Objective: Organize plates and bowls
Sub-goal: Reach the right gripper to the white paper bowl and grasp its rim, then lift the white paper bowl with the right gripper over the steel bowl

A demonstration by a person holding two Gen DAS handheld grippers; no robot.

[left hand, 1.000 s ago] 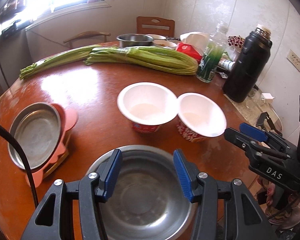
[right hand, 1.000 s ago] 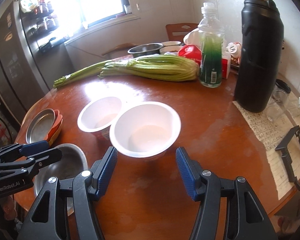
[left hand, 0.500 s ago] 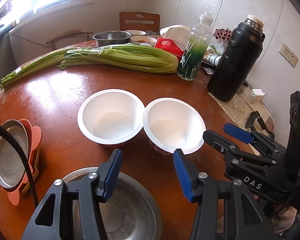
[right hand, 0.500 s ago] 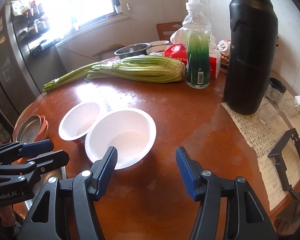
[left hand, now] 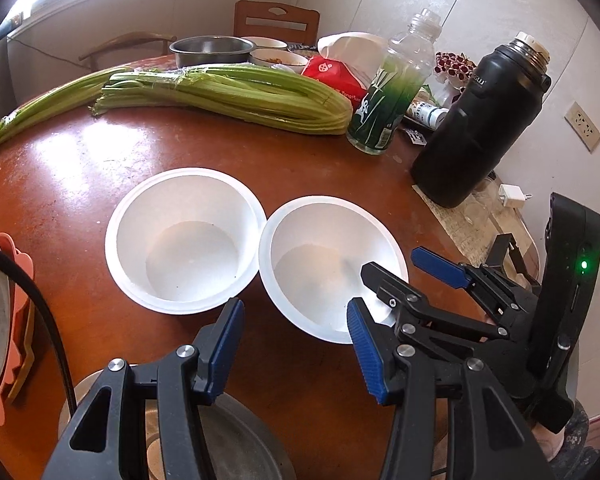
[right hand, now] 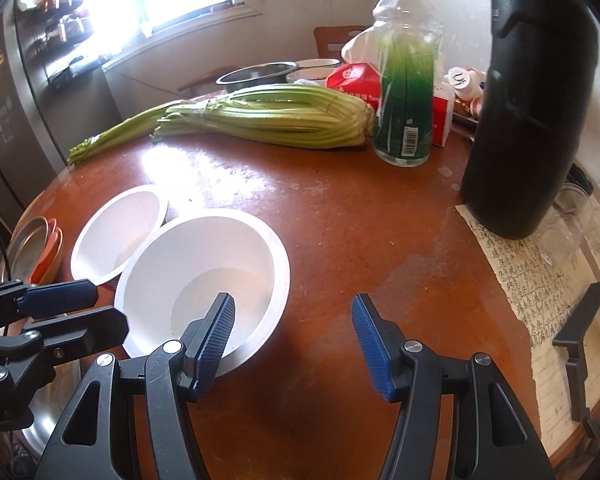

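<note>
Both grippers slid right — right gripper (right hand: 292, 336) straddles the bowl (right hand: 204, 276) rim, left gripper (left hand: 296, 344) wide, empty.

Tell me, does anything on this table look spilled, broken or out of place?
Nothing looks spilled or broken. The two white bowls stand upright and empty, rims touching. The only oddity is the celery bunch lying loose across the wooden table among the dishes, its thin end reaching the table's edge.

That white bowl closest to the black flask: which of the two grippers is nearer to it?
The right. The right gripper straddles that white bowl's near rim, one finger over its inside. The left gripper hangs open over bare table before the gap between both bowls.
</note>
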